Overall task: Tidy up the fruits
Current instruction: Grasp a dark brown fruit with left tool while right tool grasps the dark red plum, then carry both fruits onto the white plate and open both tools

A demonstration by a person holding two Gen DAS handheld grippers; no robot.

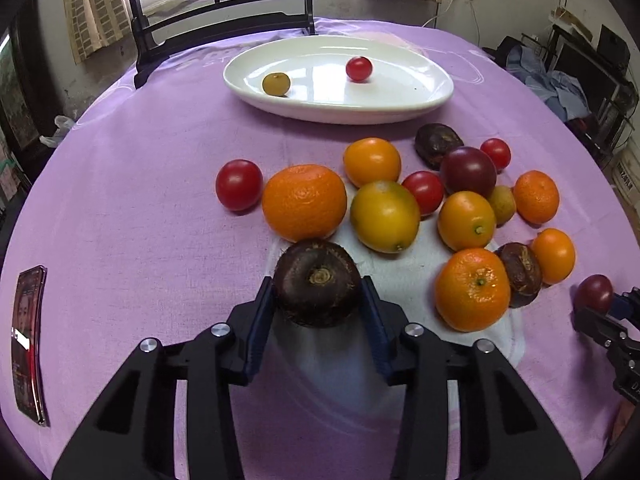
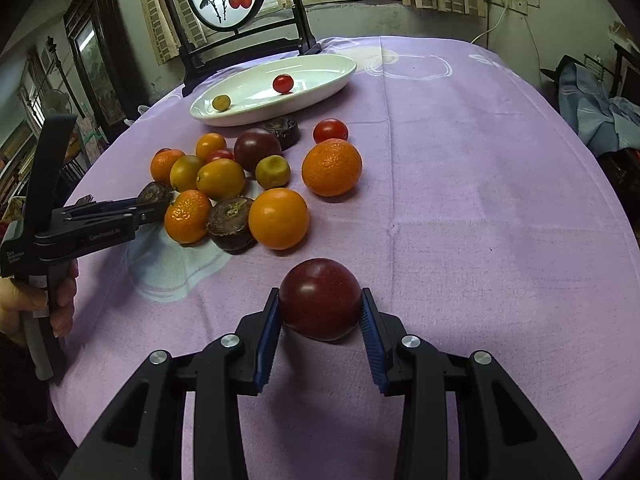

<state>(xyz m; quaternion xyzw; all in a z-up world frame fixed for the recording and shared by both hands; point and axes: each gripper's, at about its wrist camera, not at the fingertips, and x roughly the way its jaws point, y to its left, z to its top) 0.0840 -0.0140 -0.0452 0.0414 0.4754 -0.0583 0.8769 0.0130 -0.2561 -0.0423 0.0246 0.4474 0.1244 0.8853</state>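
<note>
At the left of the left wrist view, a dark phone-like slab lies on the purple tablecloth. At lower centre the left gripper pinches a dark brown, rough-skinned round fruit, both blue pads against its sides. It seems to sit on the cloth, though the contact is hidden. Just above it, touching, is a large dimpled orange mandarin. If the fruit is lifted carelessly it could nudge that mandarin and set the heap rolling. The white oval plate at upper centre holds only a small olive-yellow fruit and a red cherry tomato, well apart.

In the right wrist view a hand at the far left grips the other tool's handle, which the left camera never shows. At lower centre the right gripper clamps a smooth dark red plum, clear of the heap. The smooth skin could slip from the pads. The left view shows this plum only at its right edge.
</note>
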